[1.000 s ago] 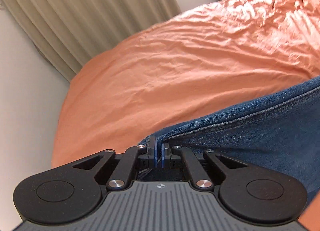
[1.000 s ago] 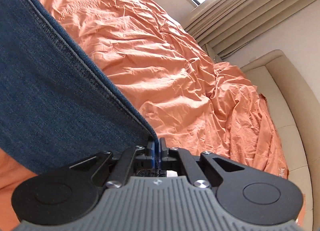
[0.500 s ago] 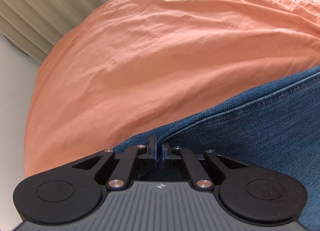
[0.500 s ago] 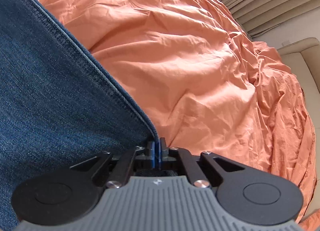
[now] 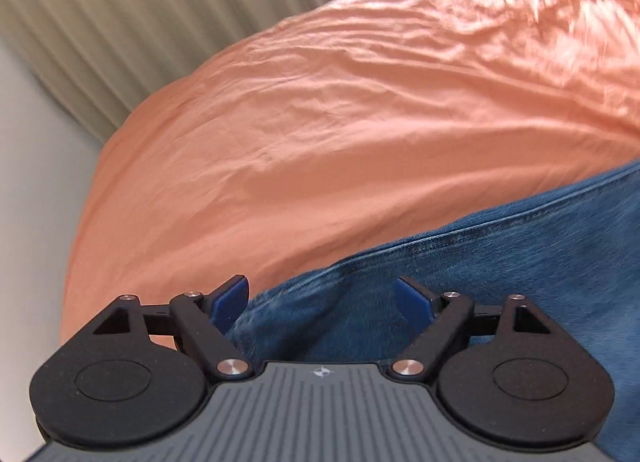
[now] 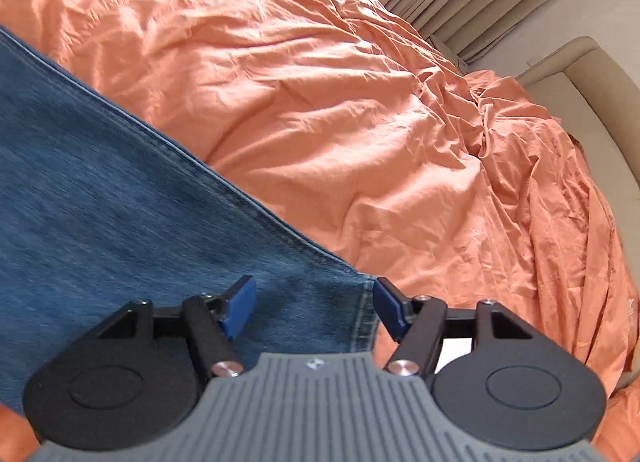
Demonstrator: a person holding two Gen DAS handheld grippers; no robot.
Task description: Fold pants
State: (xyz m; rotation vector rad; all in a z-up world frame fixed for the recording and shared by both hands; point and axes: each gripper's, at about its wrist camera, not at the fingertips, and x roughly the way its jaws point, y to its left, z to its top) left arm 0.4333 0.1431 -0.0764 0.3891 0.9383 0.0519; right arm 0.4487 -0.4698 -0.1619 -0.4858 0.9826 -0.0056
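- One orange sheet (image 5: 360, 134) covers the whole bed and fills most of both views; it is wrinkled, with deeper folds toward the far right side in the right wrist view.
- Beige curtains (image 5: 120, 22) hang behind the bed at the upper left of the left wrist view, and also at the upper right of the right wrist view.
- A beige padded edge (image 6: 592, 74) stands beside the bed on the right, touching the bunched sheet.
- The jeans (image 6: 100, 202) lie flat on the sheet, blue denim with a stitched seam along the far edge. They fill the lower right of the left wrist view and the lower left of the right wrist view.
- The hem corner of the jeans (image 6: 362, 302) lies between the blue pads of the right gripper (image 6: 312, 304).
- The left gripper (image 5: 322, 300) is released: its jaws are opening and stand wide, denim lies under the gap, and the pads (image 5: 230, 302) do not press on it.
- The right gripper is released too: its jaws are opening, the denim is between them, the left pad (image 6: 240, 306) is over the cloth and the right pad just beside the hem, neither squeezing it.
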